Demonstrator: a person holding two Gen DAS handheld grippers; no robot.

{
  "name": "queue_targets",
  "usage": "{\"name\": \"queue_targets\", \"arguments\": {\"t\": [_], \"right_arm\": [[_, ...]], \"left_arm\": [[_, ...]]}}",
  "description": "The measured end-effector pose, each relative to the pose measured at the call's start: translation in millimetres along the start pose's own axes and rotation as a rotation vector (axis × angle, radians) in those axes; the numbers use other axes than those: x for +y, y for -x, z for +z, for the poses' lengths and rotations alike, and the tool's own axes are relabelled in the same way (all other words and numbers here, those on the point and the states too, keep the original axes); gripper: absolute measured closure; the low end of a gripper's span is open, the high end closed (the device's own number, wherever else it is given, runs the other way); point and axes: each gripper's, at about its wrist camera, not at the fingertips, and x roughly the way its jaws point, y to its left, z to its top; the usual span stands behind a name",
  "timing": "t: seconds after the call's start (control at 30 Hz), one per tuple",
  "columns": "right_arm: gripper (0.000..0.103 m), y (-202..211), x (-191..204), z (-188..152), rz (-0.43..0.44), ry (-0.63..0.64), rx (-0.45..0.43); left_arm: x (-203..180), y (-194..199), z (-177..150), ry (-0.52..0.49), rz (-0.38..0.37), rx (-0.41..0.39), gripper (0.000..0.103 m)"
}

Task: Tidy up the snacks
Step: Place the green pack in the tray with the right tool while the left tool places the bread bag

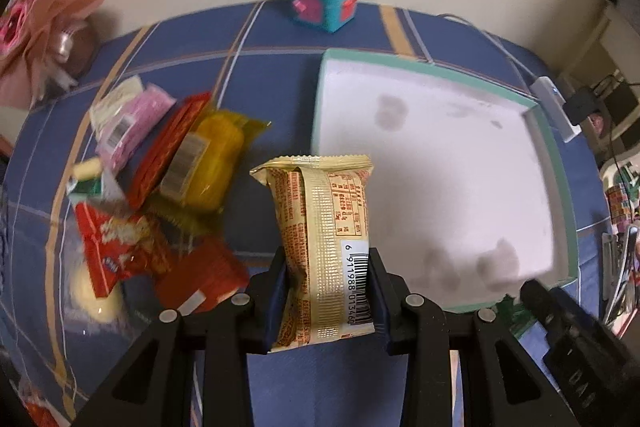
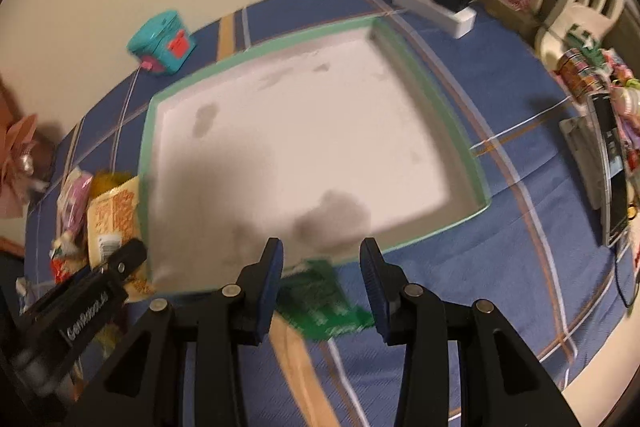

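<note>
Left wrist view shows the left gripper [image 1: 326, 291] closed on a cream-and-orange snack packet [image 1: 322, 223], pinched across its lower half with the barcode side facing the camera. The packet stands upright, lifted clear of the blue plaid cloth on the counter [image 1: 280, 67], between the pile of loose snacks [image 1: 160, 187] and the teal-rimmed white tray [image 1: 440, 167]. It looks like a light, air-puffed foil wrapper: soft, crinkly and a little slippery, with contents that may crush. A hold across the flat middle or along the crimped seam should serve better than a hard squeeze on the bulge.

The pile holds roughly seven or eight packets; blur and overlap make an exact count unsafe. I can pick out one pink-and-white packet [image 1: 128, 123], one yellow packet [image 1: 212, 163], about three red ones [image 1: 120, 247], and one pale round piece [image 1: 96, 295]. The tray holds no snacks, only dark smudges.

In the right wrist view, the right gripper [image 2: 322, 287] hangs with its jaws wide and nothing between them, over one green packet [image 2: 324, 303] lying flat at the tray's near edge. That packet appears thin and limp, best taken by an edge. One teal box [image 2: 162, 43] sits by the wall.
</note>
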Motion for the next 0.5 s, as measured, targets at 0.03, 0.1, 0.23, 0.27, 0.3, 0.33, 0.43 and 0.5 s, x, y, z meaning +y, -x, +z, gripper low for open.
{"name": "queue_targets", "arguments": {"t": [0.03, 0.1, 0.23, 0.27, 0.3, 0.33, 0.43, 0.5], "right_arm": [[0.062, -2, 2, -2, 0.0, 0.011, 0.01], [0.062, -5, 7, -6, -0.004, 0.028, 0.02], [0.05, -9, 10, -12, 0.02, 0.031, 0.061], [0.048, -10, 11, -13, 0.015, 0.036, 0.07], [0.048, -10, 12, -14, 0.012, 0.04, 0.07], [0.048, -8, 13, -16, 0.008, 0.047, 0.069], [0.047, -2, 16, -18, 0.003, 0.065, 0.063], [0.047, 2, 18, -20, 0.005, 0.078, 0.057]], "left_arm": [[2, -1, -1, 0.007, 0.0, 0.006, 0.064], [5, -4, -2, 0.022, -0.001, 0.025, 0.064], [9, -8, -4, 0.057, -0.024, 0.048, 0.064], [10, -8, -5, 0.063, -0.028, 0.053, 0.064], [9, -8, -5, 0.064, -0.03, 0.055, 0.064], [9, -8, -6, 0.065, -0.031, 0.057, 0.064], [5, -8, -5, 0.065, -0.036, 0.06, 0.064], [5, -8, -5, 0.069, -0.04, 0.064, 0.064]]}}
